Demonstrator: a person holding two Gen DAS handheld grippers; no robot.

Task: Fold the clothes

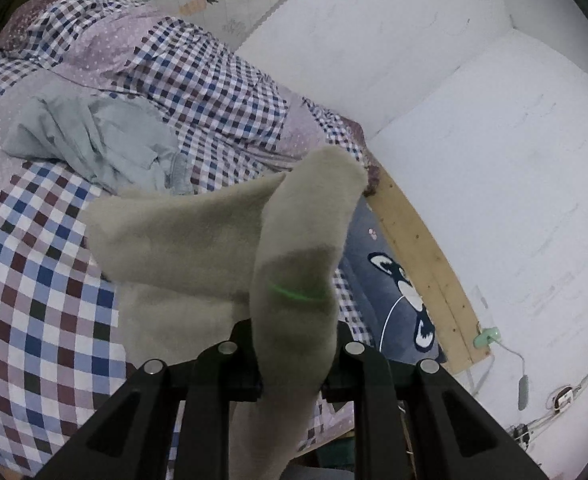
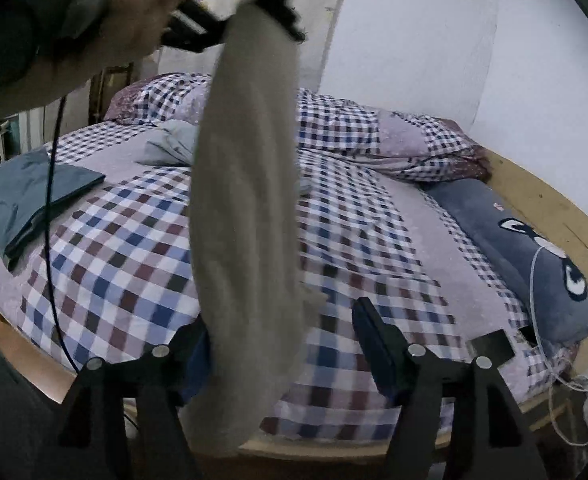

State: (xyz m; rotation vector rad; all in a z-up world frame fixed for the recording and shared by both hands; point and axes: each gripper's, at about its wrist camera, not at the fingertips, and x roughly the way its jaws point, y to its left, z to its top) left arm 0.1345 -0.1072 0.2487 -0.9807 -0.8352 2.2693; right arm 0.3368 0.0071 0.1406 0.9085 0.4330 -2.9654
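On the left of the bed (image 2: 133, 248) lies a folded blue garment (image 2: 33, 196). The beige cloth (image 2: 245, 220) hangs above the bed, pinched in the closed left claw (image 1: 294, 376). The right claw (image 2: 285, 344) gapes wide and seems to hold nothing, though blur hides its left finger. If it closes off-edge, the cloth may bunch or slip free.
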